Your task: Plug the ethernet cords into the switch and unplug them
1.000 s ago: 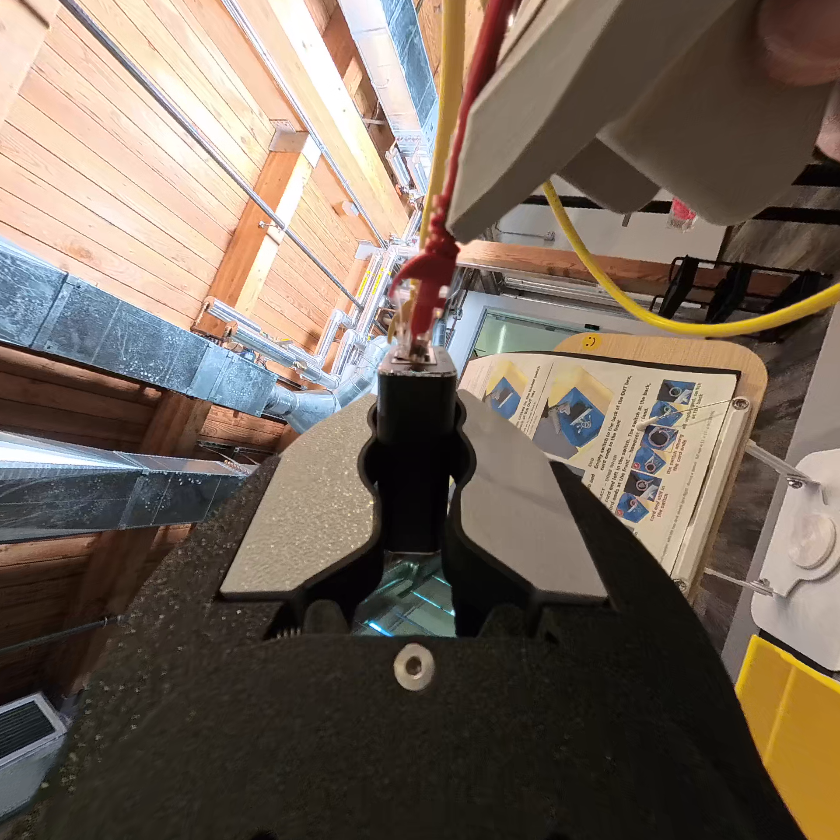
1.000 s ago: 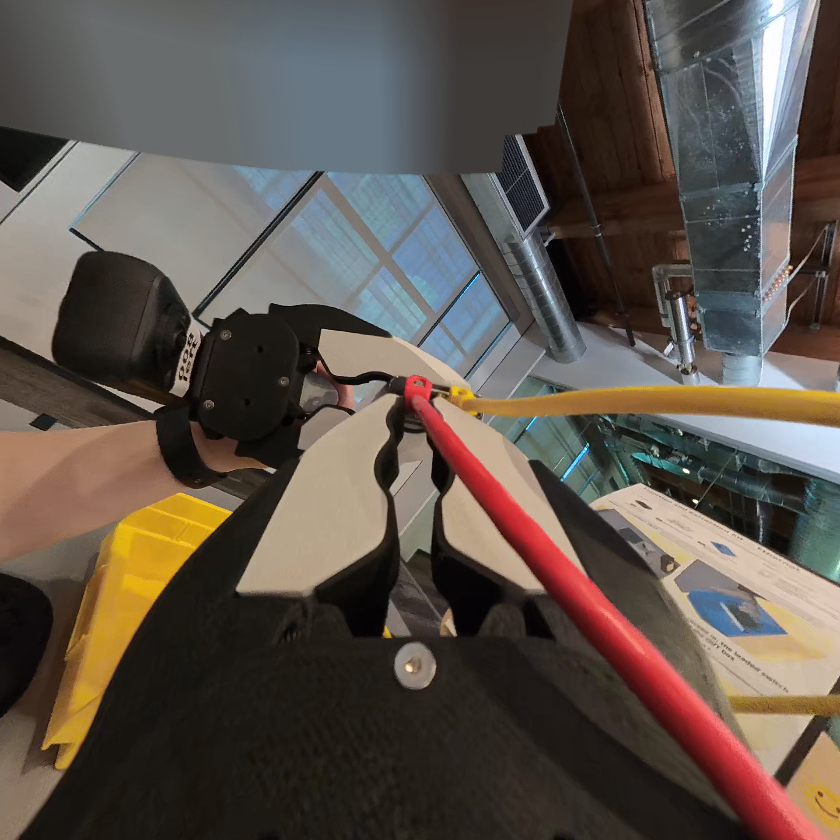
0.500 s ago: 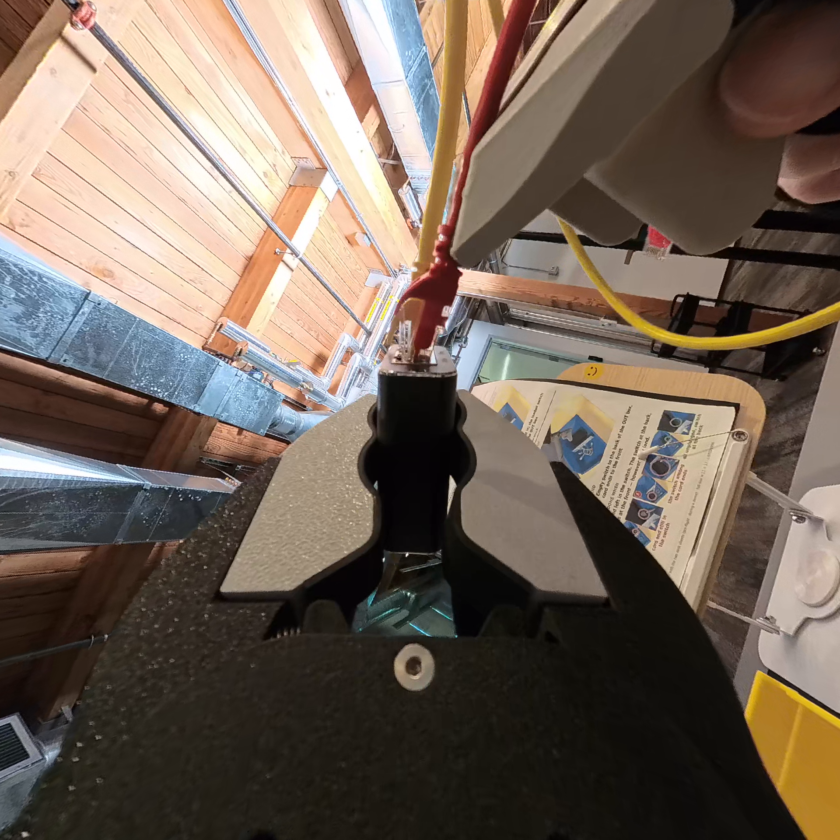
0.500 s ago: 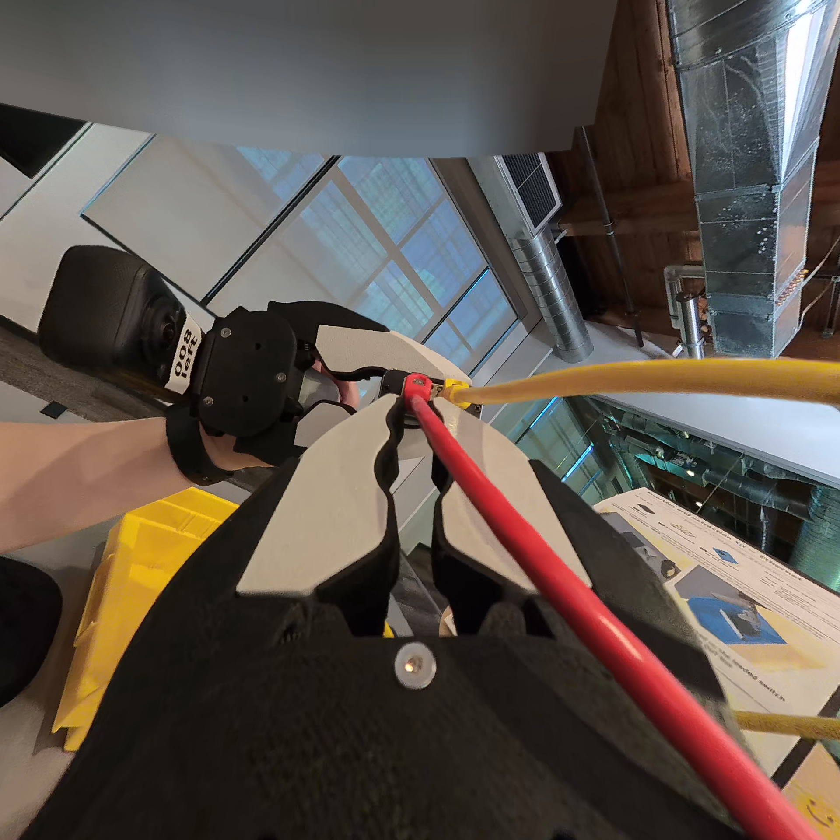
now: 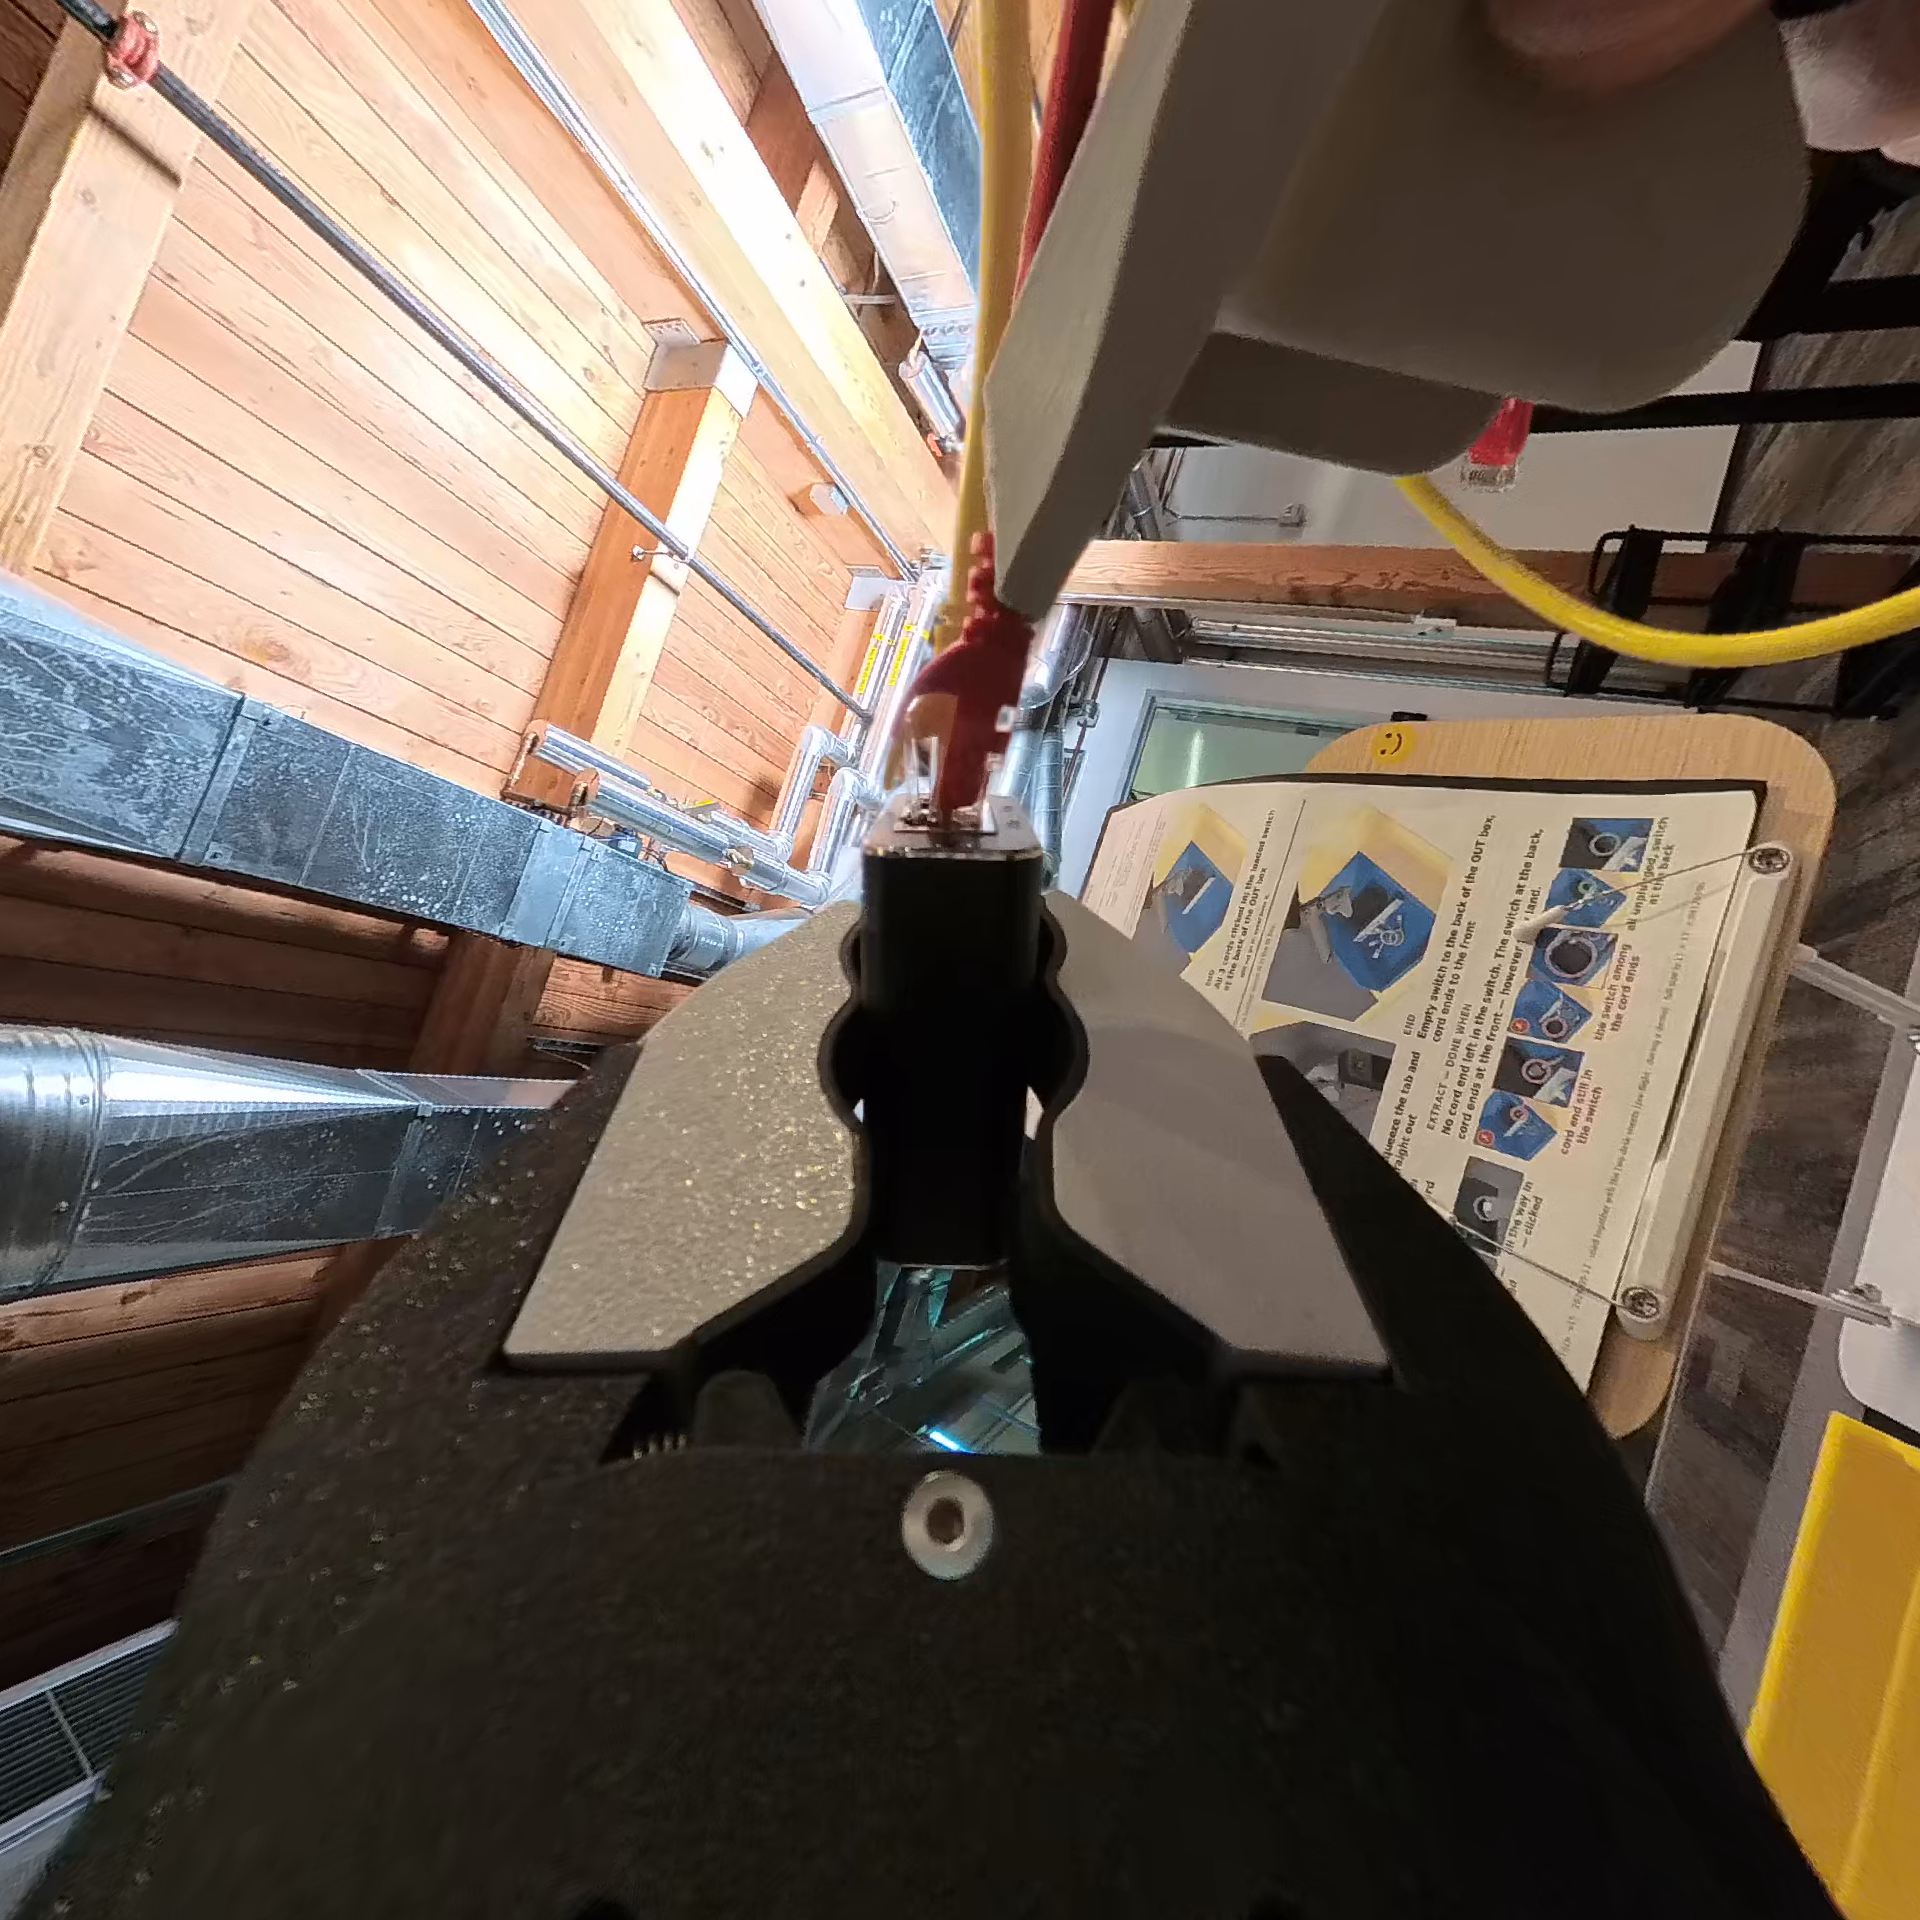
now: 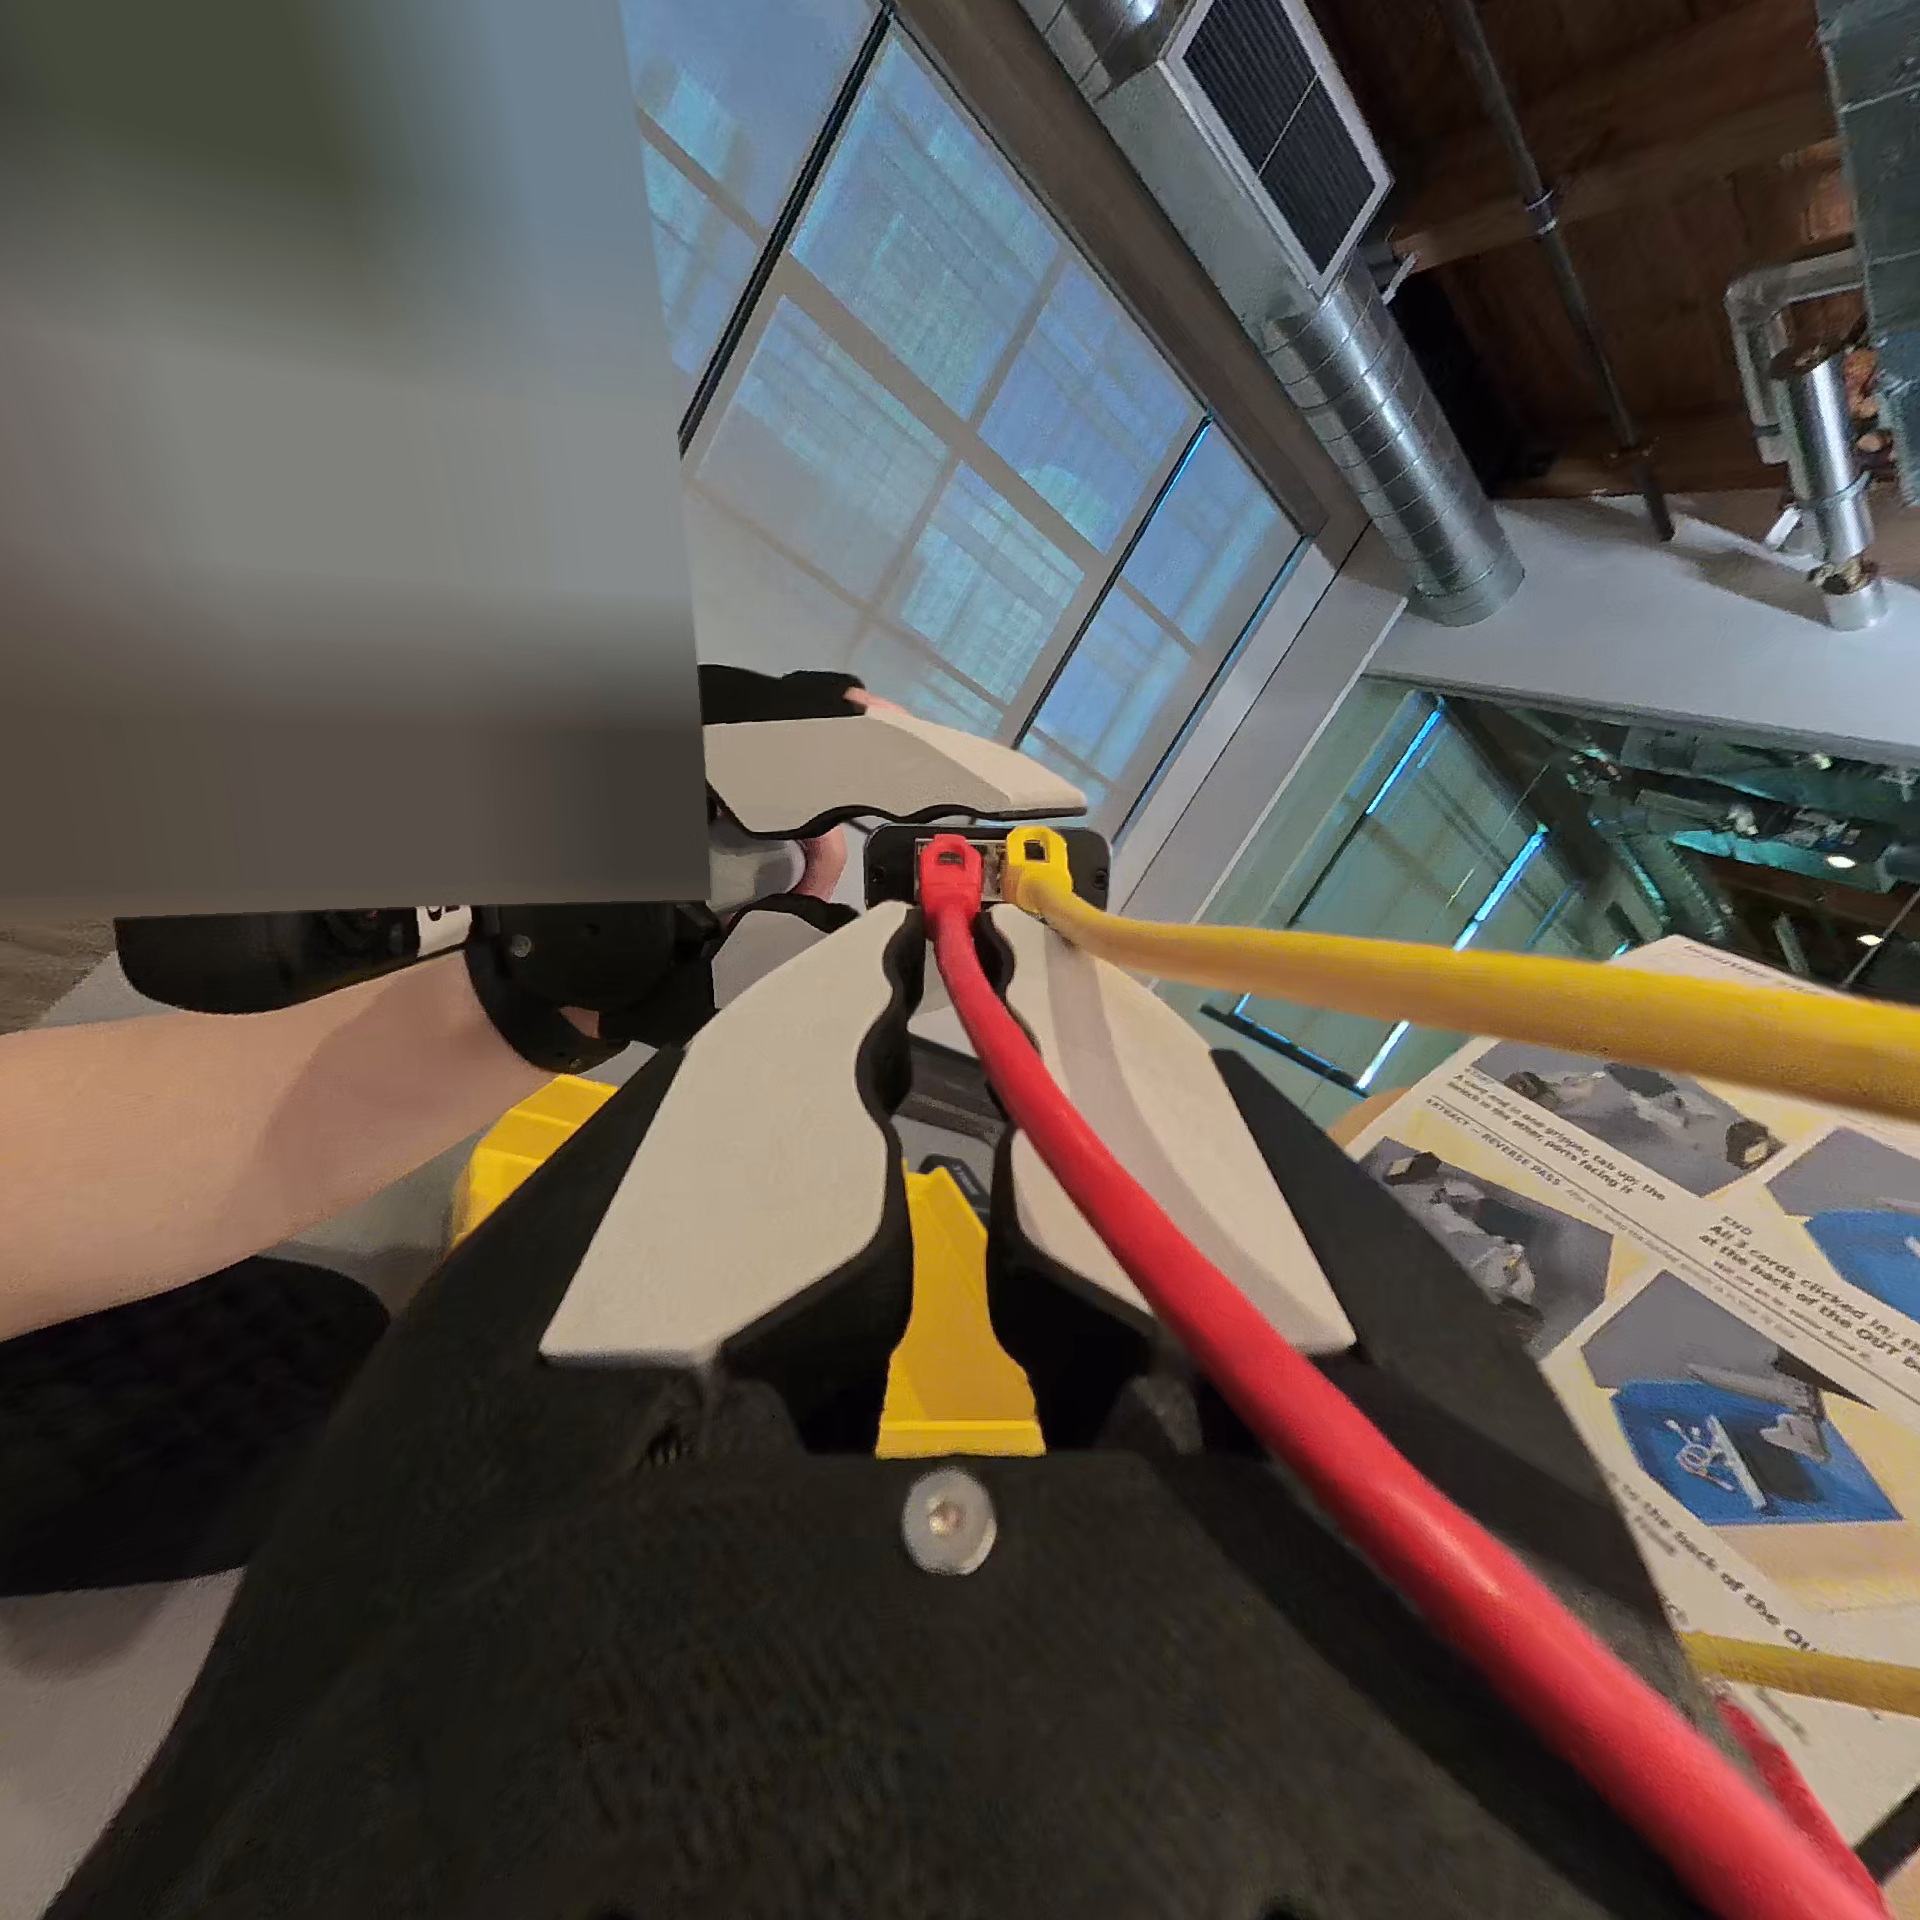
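The left hand-held gripper (image 5: 951, 997) pinches the black, boxy switch (image 5: 951, 1049) between its grainy grey fingers, ports facing away. The right hand-held gripper (image 6: 961, 935) is pinching the glossy red cord (image 6: 1143, 1247) just behind its plug. Only the right wrist view shows the switch's face, where red and yellow cord (image 6: 1455, 997) plugs sit side by side.

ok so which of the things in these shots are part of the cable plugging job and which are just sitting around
Part of the job:
- black switch, clamped in the left gripper
- red cord, plugged in, running between the right gripper jaws
- yellow cord, plugged in beside it

Just around:
- instruction sheet on its wooden board
- yellow bin
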Demonstrator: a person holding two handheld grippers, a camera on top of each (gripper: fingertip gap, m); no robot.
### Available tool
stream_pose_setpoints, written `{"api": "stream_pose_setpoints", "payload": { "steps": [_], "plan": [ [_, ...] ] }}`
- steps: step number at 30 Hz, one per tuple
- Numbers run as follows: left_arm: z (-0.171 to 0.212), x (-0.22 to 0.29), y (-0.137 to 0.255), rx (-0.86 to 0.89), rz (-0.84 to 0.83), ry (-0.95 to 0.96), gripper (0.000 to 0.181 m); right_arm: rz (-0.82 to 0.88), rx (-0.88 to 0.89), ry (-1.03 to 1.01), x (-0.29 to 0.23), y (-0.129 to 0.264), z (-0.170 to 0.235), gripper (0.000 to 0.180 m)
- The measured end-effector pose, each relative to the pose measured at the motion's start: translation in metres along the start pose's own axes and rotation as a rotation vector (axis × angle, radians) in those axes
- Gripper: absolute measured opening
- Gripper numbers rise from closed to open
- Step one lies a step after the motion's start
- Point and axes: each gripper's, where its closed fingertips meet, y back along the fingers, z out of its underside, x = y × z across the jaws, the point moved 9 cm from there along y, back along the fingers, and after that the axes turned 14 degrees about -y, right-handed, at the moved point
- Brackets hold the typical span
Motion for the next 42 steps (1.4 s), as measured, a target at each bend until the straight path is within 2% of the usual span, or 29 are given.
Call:
{"api": "stream_pose_setpoints", "payload": {
  "steps": [5,24,42],
  "plan": [
    [-0.003,-0.001,0.001,0.029,0.027,0.019,0.026,-0.057,-0.004,-0.047,0.004,0.003,-0.001,0.01],
    [-0.026,0.002,-0.005,0.05,0.076,0.109,0.027,-0.107,-0.046,-0.16,0.019,0.018,-0.01,0.011],
    [-0.028,0.005,-0.004,0.08,0.129,0.158,0.025,-0.189,-0.107,-0.22,0.022,0.021,-0.007,0.011]
  ]
}}
